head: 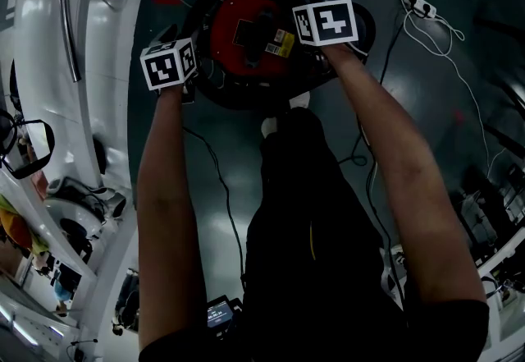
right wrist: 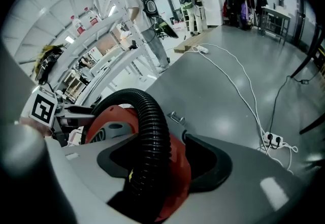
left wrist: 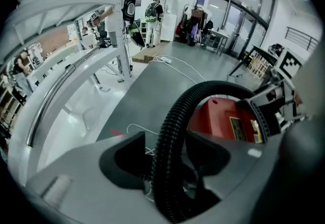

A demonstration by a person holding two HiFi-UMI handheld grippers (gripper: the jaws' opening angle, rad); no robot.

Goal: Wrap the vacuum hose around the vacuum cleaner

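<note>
Looking steeply down on a red-and-black canister vacuum cleaner (head: 246,36), standing on a dark grey floor (head: 443,122) just beyond the tip of the person's white shoe (head: 275,124). At its left rim, the left gripper (head: 185,88); at its right rim, the right gripper (head: 328,52). Ribbed black vacuum hose (left wrist: 170,131) arching over the red body from one gripper to the other. Both pairs of jaws standing fairly wide, with the hose running between them and a gap showing beside the pads: loosely cradled, apparently not clamped.

Probably mid-wrap, seating a loop on the body. Best done by closing firmly on the hose before shifting it, keeping both ends of the arch level, and laying the coil low around the body rather than over the top. A springy hose, likely to lift off if released high.

For room to move: white rail framework (head: 66,24) close along the floor's left edge, so little swing there. Open floor to the right, apart from a white cable and power strip (head: 418,1) toward the top right corner, and a thin black cable (head: 221,188) trailing back toward the feet.
</note>
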